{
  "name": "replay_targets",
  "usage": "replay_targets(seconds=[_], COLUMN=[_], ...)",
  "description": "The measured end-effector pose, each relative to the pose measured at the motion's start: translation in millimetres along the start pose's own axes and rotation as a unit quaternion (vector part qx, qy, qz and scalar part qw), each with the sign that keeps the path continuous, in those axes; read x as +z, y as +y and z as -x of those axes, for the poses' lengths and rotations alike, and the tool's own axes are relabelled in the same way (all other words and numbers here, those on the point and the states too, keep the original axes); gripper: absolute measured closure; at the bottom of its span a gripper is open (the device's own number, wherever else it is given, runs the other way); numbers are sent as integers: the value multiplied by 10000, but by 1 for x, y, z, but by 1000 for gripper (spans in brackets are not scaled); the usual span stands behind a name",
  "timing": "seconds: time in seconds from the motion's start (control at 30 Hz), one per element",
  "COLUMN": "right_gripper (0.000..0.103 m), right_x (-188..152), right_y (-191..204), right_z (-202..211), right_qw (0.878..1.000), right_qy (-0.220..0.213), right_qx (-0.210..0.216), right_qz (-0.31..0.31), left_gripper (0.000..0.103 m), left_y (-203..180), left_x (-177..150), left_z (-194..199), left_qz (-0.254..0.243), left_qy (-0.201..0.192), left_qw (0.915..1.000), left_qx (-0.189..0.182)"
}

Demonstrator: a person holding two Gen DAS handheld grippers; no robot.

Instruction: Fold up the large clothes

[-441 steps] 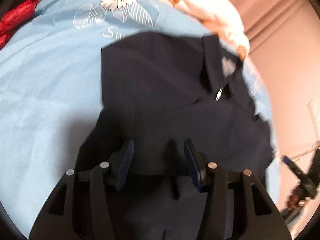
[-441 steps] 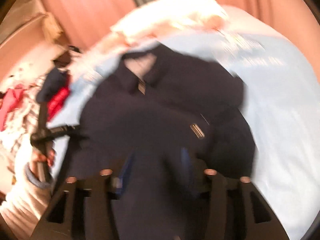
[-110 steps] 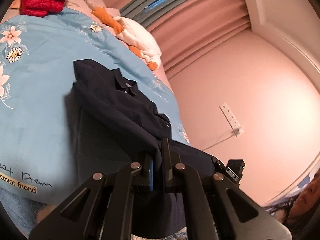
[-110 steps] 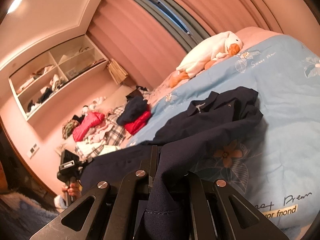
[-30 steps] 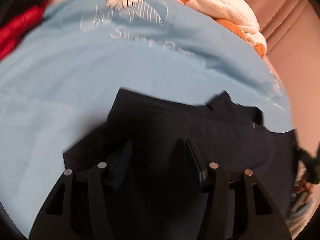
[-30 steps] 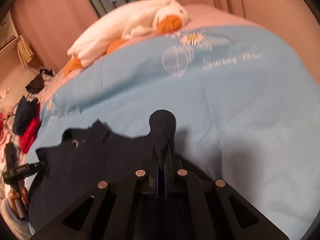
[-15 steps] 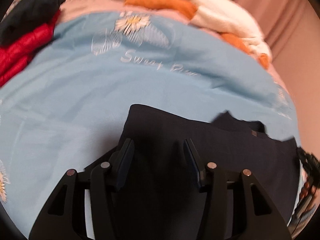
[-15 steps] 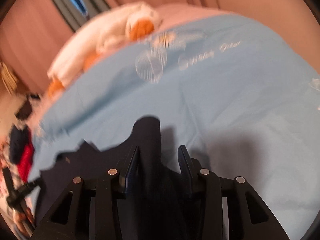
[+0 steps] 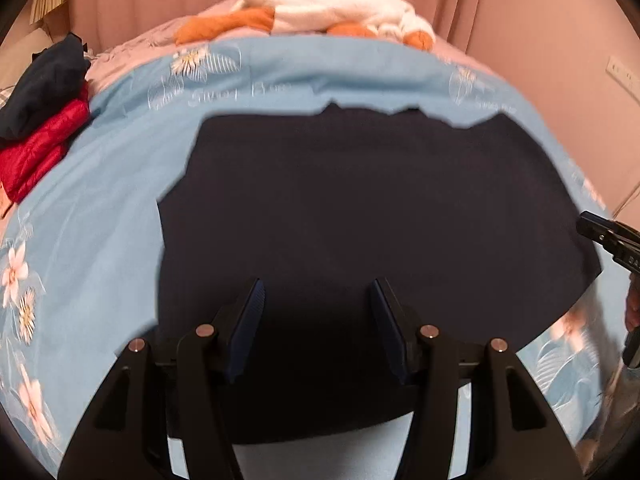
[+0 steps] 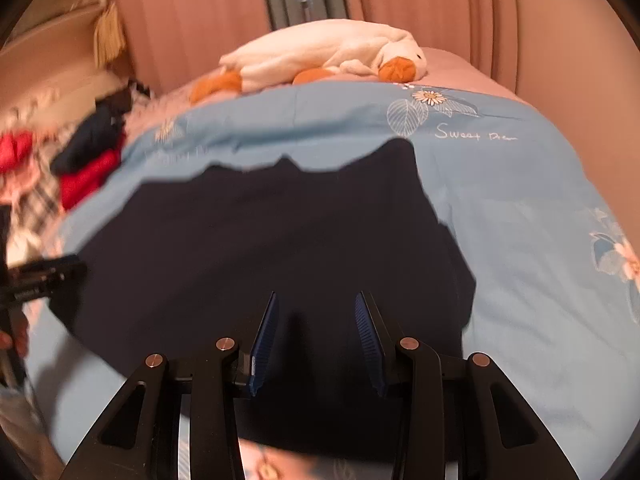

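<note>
Hovering over navy garment (image 9: 360, 200) spread flat on blue duvet (image 9: 100, 200) | left gripper (image 9: 316, 300) opening, nothing pinched | right gripper (image 10: 316, 312) apart, empty | plush duck (image 10: 320, 56) beyond

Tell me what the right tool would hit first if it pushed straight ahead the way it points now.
Most likely the dark navy garment spread on the blue bedspread. The right tool stands open and angled down over that cloth, with nothing between; how far above it sits is unclear.
</note>
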State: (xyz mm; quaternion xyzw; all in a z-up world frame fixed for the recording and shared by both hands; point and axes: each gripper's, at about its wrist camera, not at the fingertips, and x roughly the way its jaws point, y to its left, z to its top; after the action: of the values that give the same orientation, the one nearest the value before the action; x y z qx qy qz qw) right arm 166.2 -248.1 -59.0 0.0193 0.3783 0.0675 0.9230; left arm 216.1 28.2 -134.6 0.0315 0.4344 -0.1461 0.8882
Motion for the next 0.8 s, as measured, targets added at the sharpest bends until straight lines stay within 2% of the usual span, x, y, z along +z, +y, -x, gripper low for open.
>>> replay_targets(seconds=[0.1, 0.23, 0.37, 0.47, 0.57, 0.7, 0.8], right_gripper=[63, 62, 62, 62, 62, 62, 61], right_x=[-15, -15, -10, -11, -17, -26, -28], right_y=[-2, -5, -3, 0, 2, -6, -8], right_z=[-24, -43, -36, -9, 6, -20, -32], right_qw=[9993, 9990, 9985, 9996, 9998, 9985, 9985], right_qy=[356, 410, 473, 231, 48, 406, 353], right_qx=[-137, -163, -259, -56, -71, -222, -131], right_qz=[43, 17, -34, -158, -191, -300, -391], left_gripper=[48, 48, 47, 45, 43, 42, 42], left_y=[-4, -2, 1, 3, 3, 1, 3], left_x=[-12, -12, -14, -22, -29, -32, -33], left_z=[-25, -33, -13, 5, 7, -7, -12], left_qz=[-16, 66, 242, 156, 59, 26, 106], left_qy=[288, 350, 315, 121, 125, 235, 252], left_qw=[9996, 9994, 9992, 9996, 9993, 9989, 9989], left_qx=[47, 1, 9, 188, 356, 400, 381])
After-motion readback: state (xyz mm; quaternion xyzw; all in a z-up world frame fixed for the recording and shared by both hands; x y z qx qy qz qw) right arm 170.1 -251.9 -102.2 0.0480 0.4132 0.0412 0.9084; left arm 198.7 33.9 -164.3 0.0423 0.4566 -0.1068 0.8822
